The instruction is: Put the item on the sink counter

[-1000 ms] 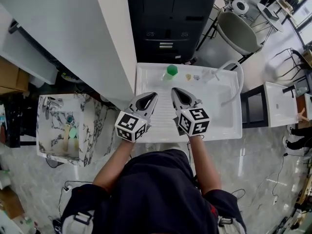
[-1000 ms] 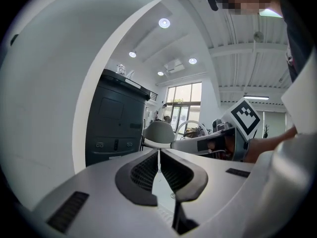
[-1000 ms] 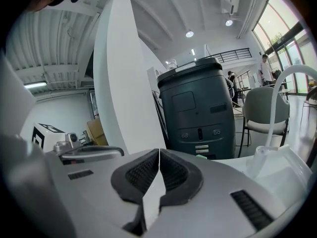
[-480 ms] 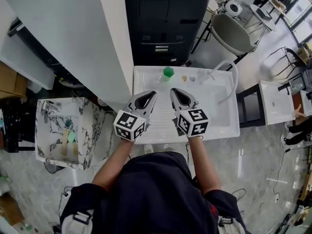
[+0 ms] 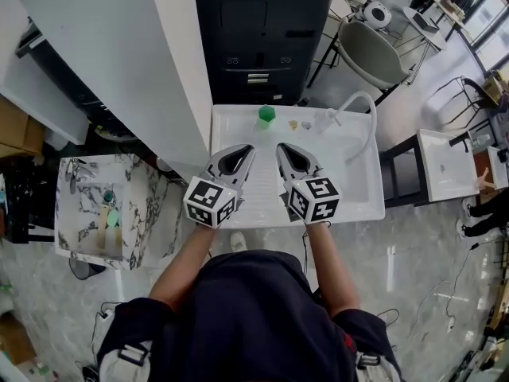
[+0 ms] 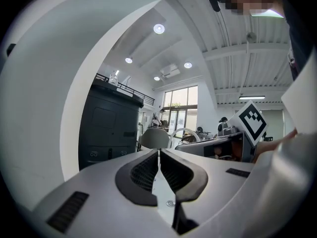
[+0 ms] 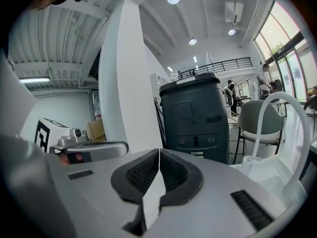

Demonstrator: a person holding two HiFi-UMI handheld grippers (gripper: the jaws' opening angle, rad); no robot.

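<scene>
Grey plastic left tongs (image 5: pixel 245 149) and right tongs (image 5: pixel 281 147) hang side by side over the near left part of the sink counter (image 5: pixel 258 205), above its ribbed draining area. Each gripper view shows its ribbed pads pressed flat together with nothing between them, so both pairs are closed and empty.

Both point toward the sink counter's far rim. There a small green item (image 5: pixel 266 114) stands on the back ledge, apart from two tinier bits to its right. I take it for the task's thing, and if so it already rests where the task wants it. It lies straight ahead of the tongs, almost on the midline between the two tips, so neither hand is clearly nearer. It looks compact, and I cannot tell a long axis from above.

Left of the sink counter a marbled counter (image 5: pixel 147 189) carries a few small things, one of them pale green (image 5: pixel 117 220), which could equally be meant. Reaching it would call for a swing left, and the left hand is closer to that side.

Behind the sink counter stands a dark cabinet (image 5: pixel 254 30).
</scene>
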